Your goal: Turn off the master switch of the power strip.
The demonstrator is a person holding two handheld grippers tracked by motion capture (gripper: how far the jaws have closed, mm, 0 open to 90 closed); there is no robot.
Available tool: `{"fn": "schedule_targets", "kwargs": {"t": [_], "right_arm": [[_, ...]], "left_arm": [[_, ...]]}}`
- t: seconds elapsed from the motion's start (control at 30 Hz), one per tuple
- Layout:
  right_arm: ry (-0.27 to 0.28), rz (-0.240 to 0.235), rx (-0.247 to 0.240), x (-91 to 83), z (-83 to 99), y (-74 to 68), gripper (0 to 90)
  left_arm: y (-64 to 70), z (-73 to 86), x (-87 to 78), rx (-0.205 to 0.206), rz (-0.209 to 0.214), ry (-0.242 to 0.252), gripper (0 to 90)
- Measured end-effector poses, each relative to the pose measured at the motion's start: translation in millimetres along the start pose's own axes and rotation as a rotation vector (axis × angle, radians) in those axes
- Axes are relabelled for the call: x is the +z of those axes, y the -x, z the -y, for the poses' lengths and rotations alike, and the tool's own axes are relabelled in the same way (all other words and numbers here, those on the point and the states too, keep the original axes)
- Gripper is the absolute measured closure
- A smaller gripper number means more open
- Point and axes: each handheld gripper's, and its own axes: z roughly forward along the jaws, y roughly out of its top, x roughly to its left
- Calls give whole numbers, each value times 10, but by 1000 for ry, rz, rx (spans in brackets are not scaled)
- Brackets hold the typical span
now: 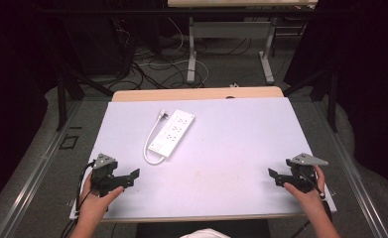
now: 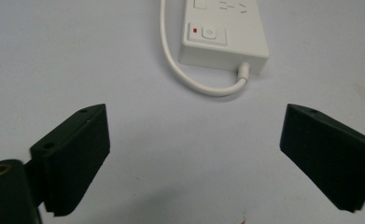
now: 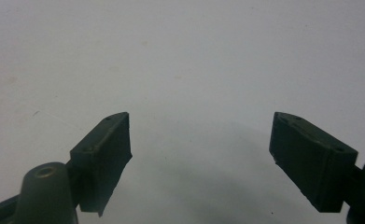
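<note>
A white power strip [image 1: 174, 133] lies flat on the desk [image 1: 241, 144], left of centre and toward the far half, set at a slant with its switch end nearest the person; its body is a long rectangular block with rounded edges; several rows of socket openings run along its top face, seen in the high view. In the left gripper view the switch end [image 2: 208, 35] shows a square rocker switch with a small red mark beside it; part of one socket with dark slots sits above that; no brand, label or lettering can be read on the casing. A white cord [image 2: 185, 77] leaves the short end through a stubby collar, loops round in a curve and runs back along the strip's side; in the high view it ends in a white plug [image 1: 162, 116] lying near the strip's far end.

The left hand-held gripper [image 1: 127, 177] rests at the near left of the desk, held by the left hand [image 1: 98, 197]; its jaws stand wide apart with nothing between them, pointing toward the strip, which lies apart from them. The right hand-held gripper [image 1: 277, 176] sits at the near right, held by the right hand [image 1: 305, 191]; its jaws are likewise spread wide and hold nothing, over bare desk surface, well apart from the strip.
</note>
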Motion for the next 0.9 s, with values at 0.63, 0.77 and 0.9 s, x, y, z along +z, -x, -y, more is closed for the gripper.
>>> {"fn": "schedule_targets", "kwargs": {"t": [0.63, 0.77, 0.9], "right_arm": [[-9, -11, -37, 8, 32, -52, 200], [-11, -19, -25, 16, 37, -61, 200], [-8, -12, -23, 19, 42, -66, 200]], "left_arm": [[54, -482, -14, 65, -24, 16, 265], [60, -582, -6, 76, -18, 16, 274], [77, -672, 5, 62, -5, 19, 274]]}}
